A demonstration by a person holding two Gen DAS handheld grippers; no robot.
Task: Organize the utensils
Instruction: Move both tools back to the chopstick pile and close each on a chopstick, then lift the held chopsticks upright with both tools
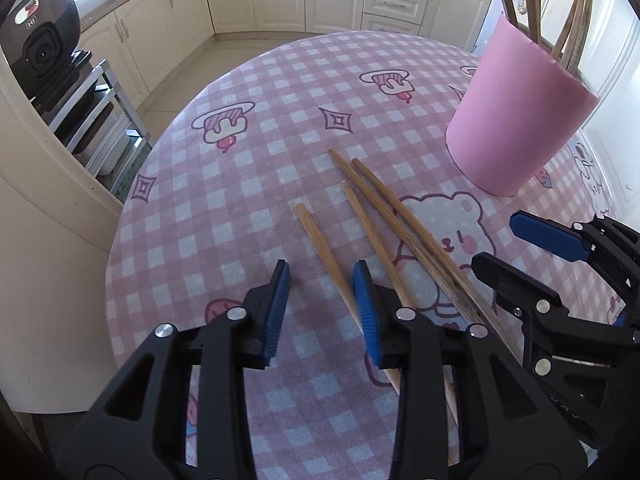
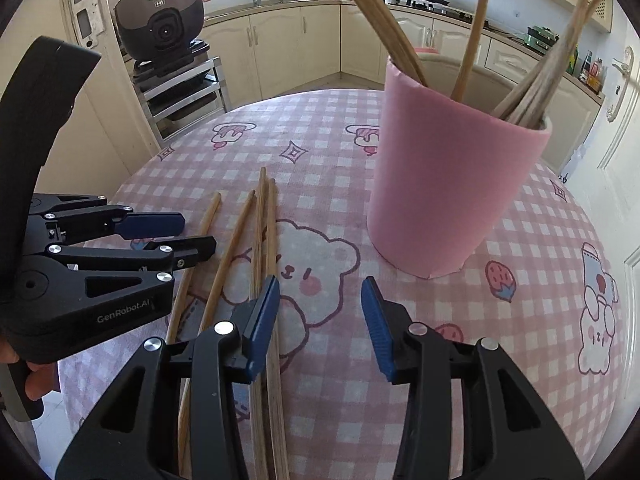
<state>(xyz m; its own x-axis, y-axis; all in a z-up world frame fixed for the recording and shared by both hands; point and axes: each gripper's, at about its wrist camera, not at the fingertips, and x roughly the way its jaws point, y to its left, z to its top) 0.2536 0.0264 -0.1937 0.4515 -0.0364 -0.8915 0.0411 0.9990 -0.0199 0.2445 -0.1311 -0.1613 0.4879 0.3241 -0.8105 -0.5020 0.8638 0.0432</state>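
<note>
Both wrist views close above table (image 1: 168, 216), angled down; share chopsticks (image 1: 372, 224), pink holder (image 2: 448, 184).

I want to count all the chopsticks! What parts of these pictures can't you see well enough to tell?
- Near ends of the four loose chopsticks: both wrist views, hidden under the left gripper and right gripper.
- Inside the pink holder: its wall hides the lower parts of its sticks, so counting is unsure.
- Stick tops: cut off by the top edge, both views.
</note>
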